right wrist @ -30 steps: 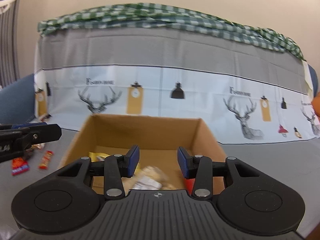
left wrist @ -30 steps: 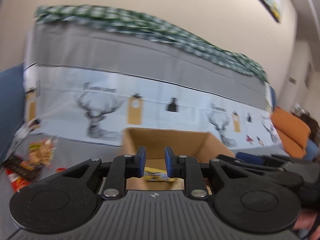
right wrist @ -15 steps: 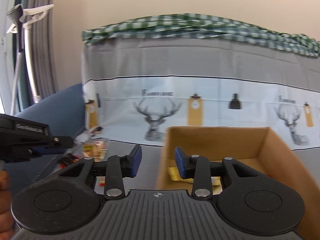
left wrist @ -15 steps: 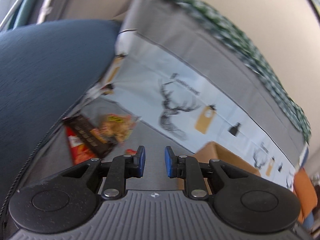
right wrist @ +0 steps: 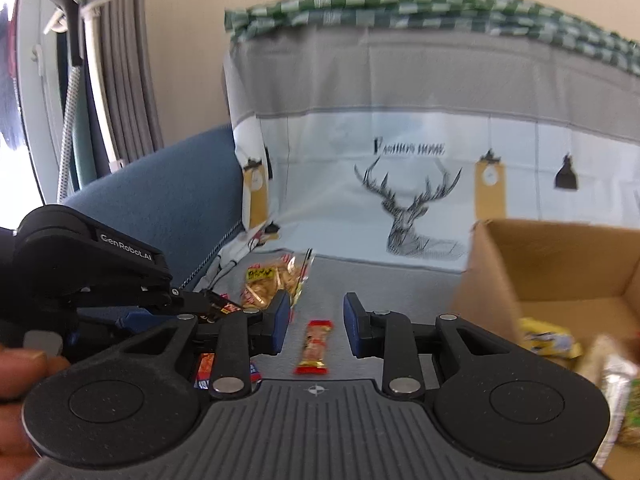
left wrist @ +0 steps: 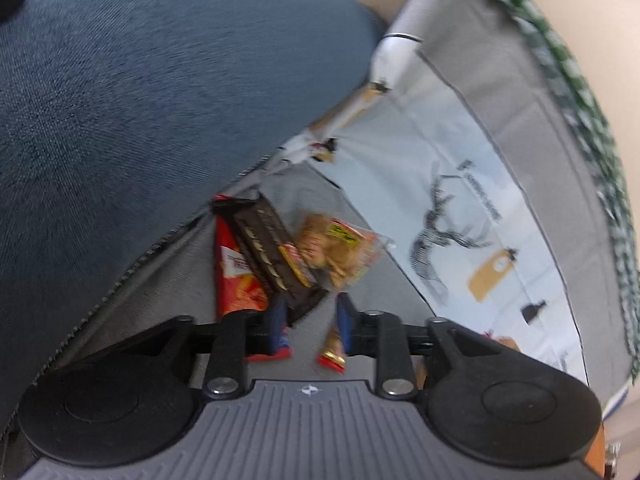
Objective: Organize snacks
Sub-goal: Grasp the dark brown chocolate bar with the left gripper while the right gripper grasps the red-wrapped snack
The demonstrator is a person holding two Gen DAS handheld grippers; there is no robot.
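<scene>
Loose snacks lie on grey cloth beside a blue cushion. In the left wrist view a dark long packet (left wrist: pixel 272 256) rests on a red packet (left wrist: pixel 236 276), with a clear cracker bag (left wrist: pixel 340 256) beside them. My left gripper (left wrist: pixel 310 320) hovers just short of the dark packet, jaws opening, nothing pressed between the pads. A small red bar (left wrist: pixel 332 350) lies under its right finger. In the right wrist view that red bar (right wrist: pixel 316 346) lies on the cloth below my right gripper (right wrist: pixel 316 322), whose jaws are closing without touching it. The cardboard box (right wrist: pixel 560 264) stands to the right.
A blue sofa cushion (left wrist: pixel 160 100) rises on the left. Deer-print cloth (right wrist: pixel 404 204) covers the backrest, with green checked fabric (right wrist: pixel 400 8) on top. The box holds a yellow packet (right wrist: pixel 548 338) and other bags. A hand (right wrist: pixel 24 364) grips the left gripper's housing (right wrist: pixel 92 264).
Both views have swung left, from the box to the snack pile. The left gripper rolled, dipped toward the pile and widened its jaws. The right jaws have narrowed.
</scene>
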